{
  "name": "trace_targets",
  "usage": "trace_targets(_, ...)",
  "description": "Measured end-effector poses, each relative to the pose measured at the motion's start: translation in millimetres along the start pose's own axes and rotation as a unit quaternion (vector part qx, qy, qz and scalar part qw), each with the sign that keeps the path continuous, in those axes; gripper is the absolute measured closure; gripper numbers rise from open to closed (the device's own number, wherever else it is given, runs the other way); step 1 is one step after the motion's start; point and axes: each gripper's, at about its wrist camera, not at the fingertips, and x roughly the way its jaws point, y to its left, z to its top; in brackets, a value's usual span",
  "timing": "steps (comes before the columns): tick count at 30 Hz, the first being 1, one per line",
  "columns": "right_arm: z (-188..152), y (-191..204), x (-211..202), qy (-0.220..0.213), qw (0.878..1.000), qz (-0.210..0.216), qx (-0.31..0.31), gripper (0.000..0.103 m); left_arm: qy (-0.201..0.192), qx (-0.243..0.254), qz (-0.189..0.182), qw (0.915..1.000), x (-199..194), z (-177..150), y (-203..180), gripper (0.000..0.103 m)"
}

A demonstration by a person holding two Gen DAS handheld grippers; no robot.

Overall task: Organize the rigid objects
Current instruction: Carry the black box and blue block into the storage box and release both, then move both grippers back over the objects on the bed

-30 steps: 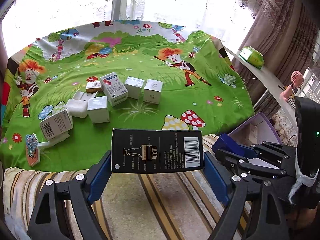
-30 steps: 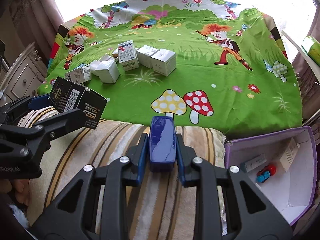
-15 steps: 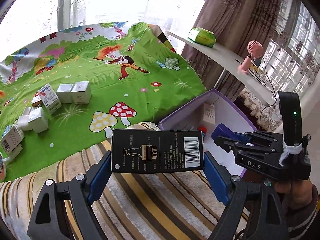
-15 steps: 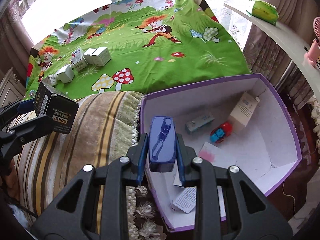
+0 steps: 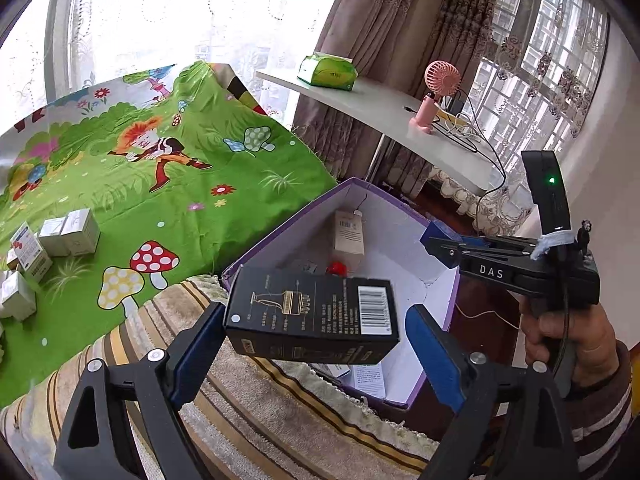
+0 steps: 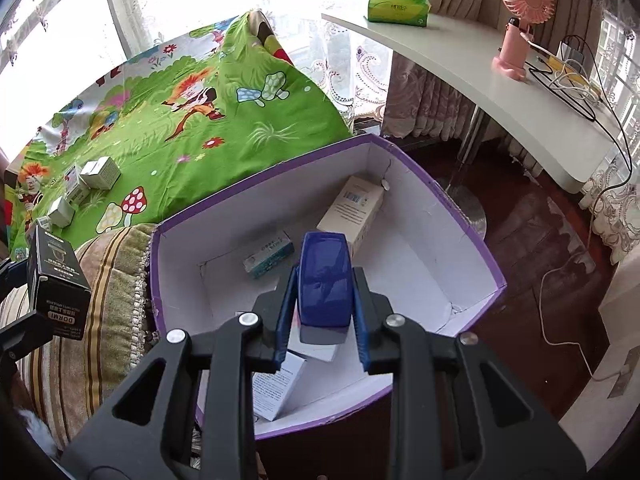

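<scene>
Bed: a green cartoon sheet fills the left of both views, and a cluster of small white boxes at its left edge is not yet sorted.
Purple box: open-topped with a white lining, in the centre of the right wrist view, just beside the bed's striped end.
Black carton: lower centre of the left wrist view, tilted, above the box's near corner. It looks like light, stiff card with slick printed faces, so I'd take it by its short ends.
Left tongs: spread wide. The carton lies between them, with the right pad clear of it.
Blue case: glossy hard plastic, likely slippery and best pinched across its narrow sides. It hangs over the box's middle.
Right tongs: clamped narrow on the blue case.
Box contents: a beige carton against the far wall, a teal-and-white packet, a white printed box near the front, and something small and red.
</scene>
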Motion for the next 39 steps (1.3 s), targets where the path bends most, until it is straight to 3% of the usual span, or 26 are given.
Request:
trace_targets(1,0.6,-2.7,-0.5,0.000,1.000,-0.002,0.004,0.068,0.002,-0.001,0.002,1.0000,0.8,0.4,0.6,0.011)
trace_targets(3,1.3,-6.3,-2.5,-0.003,1.000,-0.003,0.011,0.050,0.000,-0.010,-0.001,1.0000,-1.0,-0.3,4.6,0.011)
trace_targets(5,1.9,-7.4,-4.9,-0.010,1.000,-0.009,0.014,0.023,-0.002,-0.022,0.003,0.9998,-3.9,-0.2,10.3,0.011)
trace_targets(11,5.4,-1.2,-12.0,-0.029,1.000,-0.010,0.004,0.019,-0.019,-0.058,0.024,0.9979,-18.4,-3.4,32.8,0.010)
trace_targets(16,13.3,13.1,-36.8,-0.100,0.995,-0.023,-0.007,0.005,-0.069,-0.062,0.012,0.9956,-39.3,-7.3,46.7,0.010)
trace_targets(19,16.9,24.0,-50.1,-0.152,0.987,-0.046,-0.008,0.000,-0.098,-0.055,0.030,0.9932,-53.9,-8.7,54.6,0.010)
trace_targets(22,17.0,36.4,-54.6,-0.191,0.980,-0.044,-0.013,0.000,-0.109,-0.060,0.054,0.9908,-66.1,-9.1,68.8,0.010)
trace_targets(27,19.6,60.6,-52.1,-0.188,0.981,0.010,-0.048,0.000,-0.131,-0.070,0.103,0.9836,-90.8,-18.3,97.4,0.010)
trace_targets(32,19.8,88.9,-47.1,-0.173,0.980,0.059,-0.075,0.000,-0.128,-0.096,0.140,0.9772,-110.4,-34.0,130.7,0.010)
trace_targets(39,19.1,126.0,-27.3,-0.135,0.980,0.097,-0.109,0.000,-0.119,-0.174,0.177,0.9615,-141.5,-68.4,195.1,0.010)
